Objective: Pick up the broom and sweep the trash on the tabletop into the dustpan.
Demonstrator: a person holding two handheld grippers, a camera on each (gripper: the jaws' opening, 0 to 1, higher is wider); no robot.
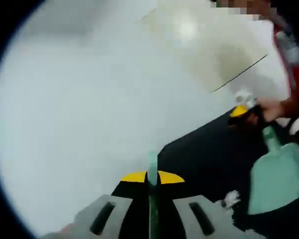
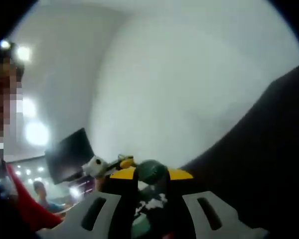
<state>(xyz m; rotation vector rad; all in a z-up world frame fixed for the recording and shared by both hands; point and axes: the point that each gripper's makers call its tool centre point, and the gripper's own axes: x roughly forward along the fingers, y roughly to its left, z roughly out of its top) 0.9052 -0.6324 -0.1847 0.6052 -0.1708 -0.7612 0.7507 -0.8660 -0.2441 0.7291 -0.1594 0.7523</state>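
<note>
thin broom handle [image 1: 152, 172], flat teal dustpan [image 1: 279, 177]

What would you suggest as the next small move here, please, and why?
Probably lower the broom handle, clamped in the left gripper, toward the black tabletop: it looks raised, while the right gripper already holds the green dustpan there, crumpled trash beside it.

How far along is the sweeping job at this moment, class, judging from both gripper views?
Done: both tools are picked up. The left gripper is shut on a thin green broom handle; the right gripper holds the dustpan handle, with the green dustpan over the black tabletop.
Left: the sweeping. A white scrap lies on the tabletop beside the dustpan.
</note>
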